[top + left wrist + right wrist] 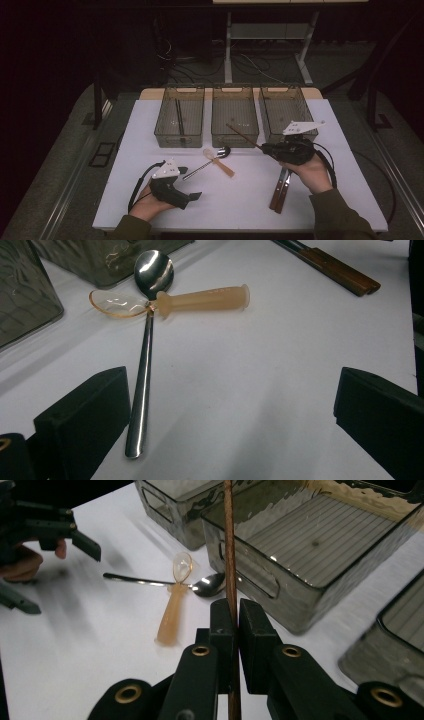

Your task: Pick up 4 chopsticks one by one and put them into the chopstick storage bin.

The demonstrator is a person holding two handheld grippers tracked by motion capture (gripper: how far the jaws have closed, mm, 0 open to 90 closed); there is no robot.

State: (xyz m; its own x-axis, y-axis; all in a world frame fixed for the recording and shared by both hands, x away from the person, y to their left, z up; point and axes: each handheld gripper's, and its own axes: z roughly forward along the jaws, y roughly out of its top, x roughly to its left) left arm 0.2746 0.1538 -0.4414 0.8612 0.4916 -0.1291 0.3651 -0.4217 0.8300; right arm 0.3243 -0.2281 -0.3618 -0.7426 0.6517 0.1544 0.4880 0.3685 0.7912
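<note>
Right gripper (265, 148) fingers (222, 625) pressed together on a thin brown chopstick (229, 545), pinching it partway along its length; in the right gripper view the stick runs straight up between the two pads and out past them. From the high view the chopstick (242, 135) slants up and to the left from the fingers, its far end over the near edge of the middle bin (234, 138). Left gripper (189, 184) rests low on the white surface (240, 195) near the front edge, fingers (85, 415) spread wide with nothing between them; in the left gripper view the end of a metal spoon's (142, 360) handle lies just beside the left finger, whether touching it cannot be told. Metal spoon lies flat on the surface, its bowl toward the bins, crossed near the bowl by a translucent orange plastic spoon (200, 299); the two touch at the crossing. Pair of brown-handled utensils (280, 189) lies side by side on the surface below the right hand (314, 172). Three clear grey bins stand in a row at the far side; the left bin (180, 135) holds a dark stick, the right bin (272, 105) sits just behind the right gripper.
</note>
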